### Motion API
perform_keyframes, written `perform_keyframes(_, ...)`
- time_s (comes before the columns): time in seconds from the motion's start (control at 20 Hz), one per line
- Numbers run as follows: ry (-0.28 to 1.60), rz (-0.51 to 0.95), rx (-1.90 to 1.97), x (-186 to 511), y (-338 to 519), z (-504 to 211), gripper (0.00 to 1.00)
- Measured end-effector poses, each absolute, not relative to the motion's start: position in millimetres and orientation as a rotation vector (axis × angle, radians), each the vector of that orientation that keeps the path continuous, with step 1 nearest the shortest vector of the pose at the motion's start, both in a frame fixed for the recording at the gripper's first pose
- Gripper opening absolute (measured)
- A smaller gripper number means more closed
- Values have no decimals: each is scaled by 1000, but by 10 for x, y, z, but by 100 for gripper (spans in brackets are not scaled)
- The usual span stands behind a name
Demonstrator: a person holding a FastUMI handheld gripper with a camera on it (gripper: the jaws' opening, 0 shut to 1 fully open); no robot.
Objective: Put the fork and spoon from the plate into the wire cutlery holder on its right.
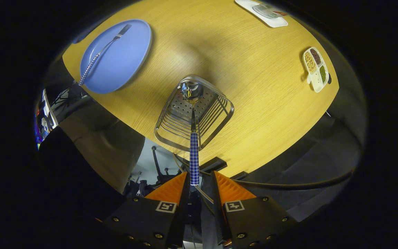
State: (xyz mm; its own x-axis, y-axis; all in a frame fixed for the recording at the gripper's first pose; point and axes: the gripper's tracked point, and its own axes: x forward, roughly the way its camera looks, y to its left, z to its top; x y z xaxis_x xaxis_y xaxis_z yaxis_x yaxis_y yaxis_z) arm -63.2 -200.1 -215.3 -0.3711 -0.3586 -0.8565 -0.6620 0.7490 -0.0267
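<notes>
Low in the middle: gripper (199,183) is pinching the spoon (193,138) handle.
Spoon: bowl is sitting inside the wire holder (171,121).
Upper left: fork (102,52) is lying on the plate (130,58).

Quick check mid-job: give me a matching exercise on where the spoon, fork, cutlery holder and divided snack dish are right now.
Things:
1. spoon
2. fork
3. wire cutlery holder
4. divided dish

Places:
A. lying on the blue plate
B. far side of the table, holding beans
C. handle between the tool fingers, bowl down inside the holder
D. standing just ahead of the fingers, right of the plate

Pairs: 1-C, 2-A, 3-D, 4-B
</notes>
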Motion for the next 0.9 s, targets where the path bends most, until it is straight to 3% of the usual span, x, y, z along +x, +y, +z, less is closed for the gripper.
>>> perform_keyframes(0.05,1988,396,-768,-652,-2005,-2114,36)
perform_keyframes(0.2,1958,359,-737,-711,-2061,-2000,54)
perform_keyframes(0.65,1780,209,-565,-1256,-2037,-1698,54)
perform_keyframes(0.8,1744,191,-435,-1523,-1845,-1793,94)
perform_keyframes(0.85,1729,189,-386,-1582,-1756,-1823,92)
perform_keyframes(0.9,1702,180,-344,-1610,-1675,-1855,97)
